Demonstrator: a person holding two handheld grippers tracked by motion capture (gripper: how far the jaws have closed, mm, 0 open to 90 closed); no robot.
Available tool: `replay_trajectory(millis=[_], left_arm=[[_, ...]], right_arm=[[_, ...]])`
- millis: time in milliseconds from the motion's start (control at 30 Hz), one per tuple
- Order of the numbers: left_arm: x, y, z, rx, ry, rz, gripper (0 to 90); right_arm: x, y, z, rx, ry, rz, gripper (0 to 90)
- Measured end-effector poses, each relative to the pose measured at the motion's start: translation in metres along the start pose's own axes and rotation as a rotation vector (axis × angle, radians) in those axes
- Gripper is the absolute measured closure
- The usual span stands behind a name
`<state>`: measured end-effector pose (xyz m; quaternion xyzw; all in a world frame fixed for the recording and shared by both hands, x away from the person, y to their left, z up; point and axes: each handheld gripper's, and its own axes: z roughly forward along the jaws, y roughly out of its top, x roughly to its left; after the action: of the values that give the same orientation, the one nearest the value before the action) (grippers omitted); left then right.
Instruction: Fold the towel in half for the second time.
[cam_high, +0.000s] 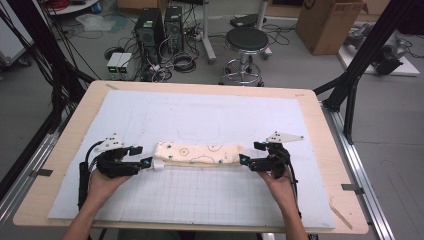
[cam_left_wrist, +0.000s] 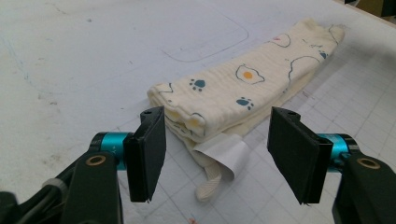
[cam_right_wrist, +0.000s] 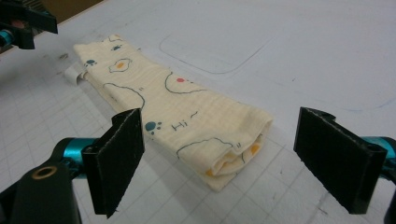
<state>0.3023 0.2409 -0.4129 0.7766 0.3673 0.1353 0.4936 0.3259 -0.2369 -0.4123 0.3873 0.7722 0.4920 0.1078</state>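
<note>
Cloth (cam_high: 199, 153), soft, crinkled and folded long, lies between both tongs. Left tongs (cam_high: 148, 162) and right tongs (cam_high: 243, 159) gape open just off its ends. Bare white mat (cam_high: 210, 112) surrounds them.

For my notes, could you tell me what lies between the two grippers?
The folded cloth lies between the left gripper and right gripper, plainest in the high view.

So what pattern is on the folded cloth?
Cream cloth printed with fried eggs and blue paw prints; clearest in left gripper view.
</note>
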Motion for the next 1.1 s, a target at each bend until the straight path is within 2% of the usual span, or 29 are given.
replay_trajectory(millis=[233, 1100], left_arm=[[-0.007, -0.005, -0.008, -0.005, 0.004, 0.009, 36.0], [-0.019, -0.020, -0.021, 0.013, 0.027, 0.044, 30.5]], right_arm=[[0.003, -0.003, -0.005, -0.009, -0.006, -0.006, 13.0], [0.014, -0.019, -0.021, 0.000, -0.017, -0.024, 12.3]])
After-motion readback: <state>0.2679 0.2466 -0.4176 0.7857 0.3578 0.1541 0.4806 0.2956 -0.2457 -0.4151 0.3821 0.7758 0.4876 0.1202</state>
